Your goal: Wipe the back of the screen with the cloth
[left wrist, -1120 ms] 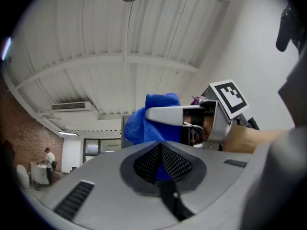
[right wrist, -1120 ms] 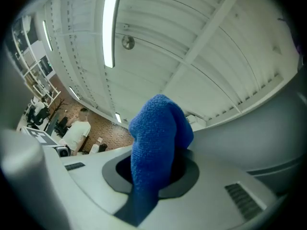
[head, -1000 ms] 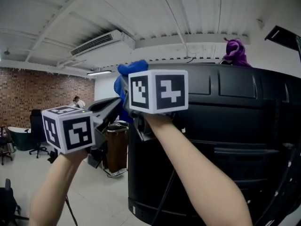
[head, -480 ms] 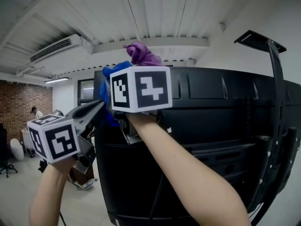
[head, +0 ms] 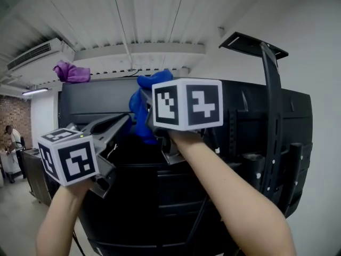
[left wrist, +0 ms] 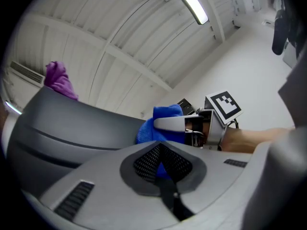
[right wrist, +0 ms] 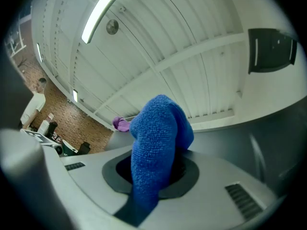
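Two grippers are up by the top edge of the screen (head: pixel 213 196), at its black back. Right gripper (right wrist: pixel 152 178): jaws pinch the blue cloth (right wrist: pixel 158 133), which sits at that upper edge, left of centre. Left gripper (left wrist: pixel 162 169): jaws pressed together, holding nothing, just left of the cloth. A purple cloth (head: pixel 72 72) lies on the top edge, far left.
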A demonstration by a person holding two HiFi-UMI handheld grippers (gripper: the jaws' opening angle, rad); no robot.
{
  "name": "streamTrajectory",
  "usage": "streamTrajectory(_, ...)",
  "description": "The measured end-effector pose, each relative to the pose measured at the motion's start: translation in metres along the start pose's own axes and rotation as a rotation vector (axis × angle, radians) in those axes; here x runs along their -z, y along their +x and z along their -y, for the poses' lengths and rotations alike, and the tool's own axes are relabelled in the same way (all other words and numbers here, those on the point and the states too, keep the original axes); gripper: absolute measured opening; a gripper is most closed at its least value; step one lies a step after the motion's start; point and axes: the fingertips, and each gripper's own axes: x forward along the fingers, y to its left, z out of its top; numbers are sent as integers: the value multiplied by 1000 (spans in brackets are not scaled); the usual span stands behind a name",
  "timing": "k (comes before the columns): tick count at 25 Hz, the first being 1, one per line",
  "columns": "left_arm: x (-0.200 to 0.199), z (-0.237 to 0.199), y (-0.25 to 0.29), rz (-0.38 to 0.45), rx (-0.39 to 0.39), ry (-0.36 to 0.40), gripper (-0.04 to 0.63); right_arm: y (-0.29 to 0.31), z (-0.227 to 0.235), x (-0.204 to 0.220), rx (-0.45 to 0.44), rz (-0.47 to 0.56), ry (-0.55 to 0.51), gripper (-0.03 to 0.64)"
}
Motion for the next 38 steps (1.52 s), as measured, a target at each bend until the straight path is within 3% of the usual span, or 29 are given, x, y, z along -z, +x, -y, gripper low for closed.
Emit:
streamTrajectory(5, 6, 34, 34, 10, 63, 1, 8, -45, 62, -2, 139, -27, -66, 61)
streamTrajectory(12, 10, 55, 46, 14, 102, -8, 8, -85, 105, -5, 268, -60, -93, 61)
streamTrajectory(18, 15, 53, 33, 4, 102, -26, 8, -95, 110, -2, 289, -57, -54, 61)
streamTrajectory(22, 15, 38, 17, -1, 79, -23, 6, -86, 79, -6, 222, -30, -55, 63)
streamTrajectory(28, 23, 8, -23, -29, 14, -7, 8, -46, -23, -14, -5, 30, -68, 63)
streamTrajectory(33, 17, -27, -73, -41, -82, 27, 8, -9, -114, -6, -195, 62, -20, 63)
streamTrajectory(38, 23, -68, -123, -97, -205, 74, 6, 37, -176, 27, -312, 11, 57, 63)
